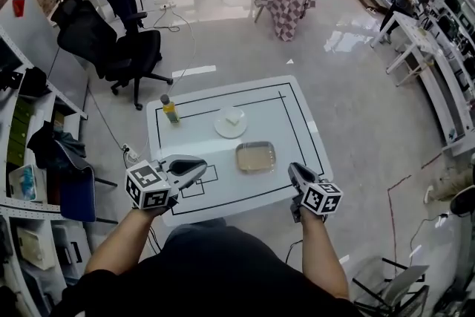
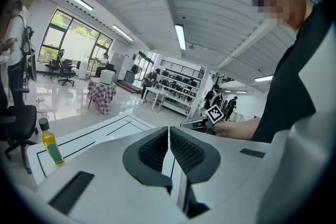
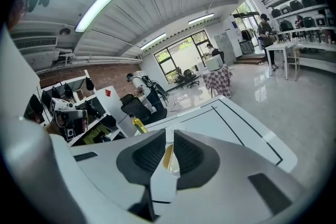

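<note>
The right gripper point(image 1: 292, 170), fingers nearly together and empty, is hovering just right of the metal tray point(image 1: 256, 157) on the surface point(image 1: 293, 126), nearer to it than the left gripper point(image 1: 199, 164), which is likewise closed on nothing.

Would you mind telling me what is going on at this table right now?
A person holds a gripper in each hand over the near edge of a white table. The left gripper and the right gripper both have their jaws together and hold nothing. Farther out on the table stand a bottle, a plate and a tray, none touched.
</note>
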A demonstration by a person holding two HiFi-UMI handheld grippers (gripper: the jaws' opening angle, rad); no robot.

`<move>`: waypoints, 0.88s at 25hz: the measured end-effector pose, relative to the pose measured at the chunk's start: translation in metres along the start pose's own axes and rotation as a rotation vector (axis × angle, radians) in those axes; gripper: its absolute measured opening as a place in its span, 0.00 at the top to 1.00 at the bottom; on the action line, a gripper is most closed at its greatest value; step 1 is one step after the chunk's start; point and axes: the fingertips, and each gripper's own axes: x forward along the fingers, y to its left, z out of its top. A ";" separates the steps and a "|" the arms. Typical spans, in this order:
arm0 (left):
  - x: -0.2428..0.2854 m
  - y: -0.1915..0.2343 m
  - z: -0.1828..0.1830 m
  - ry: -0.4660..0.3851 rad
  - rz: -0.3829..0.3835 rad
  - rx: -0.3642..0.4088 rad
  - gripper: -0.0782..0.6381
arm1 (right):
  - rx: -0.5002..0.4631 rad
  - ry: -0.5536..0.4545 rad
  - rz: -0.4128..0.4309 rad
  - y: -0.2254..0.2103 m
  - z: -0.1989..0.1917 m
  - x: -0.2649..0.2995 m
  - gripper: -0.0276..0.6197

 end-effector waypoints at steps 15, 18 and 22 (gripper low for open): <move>0.020 0.022 -0.002 0.036 0.008 -0.031 0.85 | 0.102 0.075 -0.003 -0.043 -0.034 0.033 0.82; 0.023 0.025 -0.003 0.046 0.009 -0.033 0.85 | 0.118 0.097 -0.001 -0.052 -0.044 0.041 0.80; 0.027 0.027 -0.005 0.058 0.010 -0.031 0.85 | 0.139 0.125 -0.001 -0.061 -0.059 0.052 0.79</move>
